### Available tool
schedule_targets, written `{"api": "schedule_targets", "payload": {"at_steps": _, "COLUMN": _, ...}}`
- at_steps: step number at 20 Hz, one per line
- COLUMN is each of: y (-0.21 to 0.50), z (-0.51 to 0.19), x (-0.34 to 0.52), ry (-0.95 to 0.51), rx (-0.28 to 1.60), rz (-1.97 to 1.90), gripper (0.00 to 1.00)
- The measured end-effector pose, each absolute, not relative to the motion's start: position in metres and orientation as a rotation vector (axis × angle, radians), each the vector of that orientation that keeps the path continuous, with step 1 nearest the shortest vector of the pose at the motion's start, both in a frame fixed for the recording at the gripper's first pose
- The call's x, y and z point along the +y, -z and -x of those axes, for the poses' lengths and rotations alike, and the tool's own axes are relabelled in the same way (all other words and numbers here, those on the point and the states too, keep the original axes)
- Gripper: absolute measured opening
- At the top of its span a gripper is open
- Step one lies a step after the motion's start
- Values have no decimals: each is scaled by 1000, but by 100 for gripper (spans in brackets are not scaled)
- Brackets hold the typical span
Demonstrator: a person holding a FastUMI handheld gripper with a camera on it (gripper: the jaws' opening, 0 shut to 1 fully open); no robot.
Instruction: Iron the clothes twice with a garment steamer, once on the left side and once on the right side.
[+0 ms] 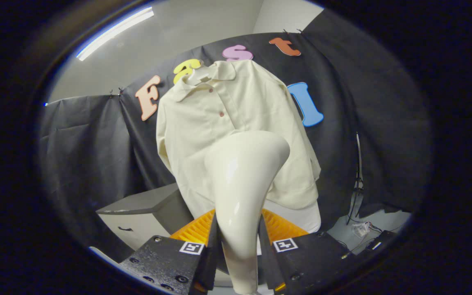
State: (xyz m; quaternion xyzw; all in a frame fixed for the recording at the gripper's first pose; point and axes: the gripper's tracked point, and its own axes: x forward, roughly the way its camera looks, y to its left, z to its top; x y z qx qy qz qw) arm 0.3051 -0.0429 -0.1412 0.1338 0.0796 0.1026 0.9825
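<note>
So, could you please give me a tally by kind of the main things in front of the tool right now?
Garment steamers: 1, the steamer, gripped between the tool's two fingers.
Shirts: 1, the cream shirt, hanging just beyond the steamer head.
Shirt buttons on show: 2.
Cabinets: 1, the grey cabinet, below and beside the shirt.
Total: 5.

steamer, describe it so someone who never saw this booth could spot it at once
Start at the cream shirt hanging on the black cloth wall. In front of its lower half rises the garment steamer, its handle clamped in the gripper. It is glossy, smooth and hard with a flared head, unlike the matte, buttoned fabric behind.
</note>
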Motion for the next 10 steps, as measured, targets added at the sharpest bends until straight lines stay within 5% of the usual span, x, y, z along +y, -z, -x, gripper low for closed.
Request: {"api": "schedule_targets", "payload": {"at_steps": 10, "y": 28, "z": -225, "x": 46, "ry": -240, "rx": -60, "rz": -223, "gripper": 46}}
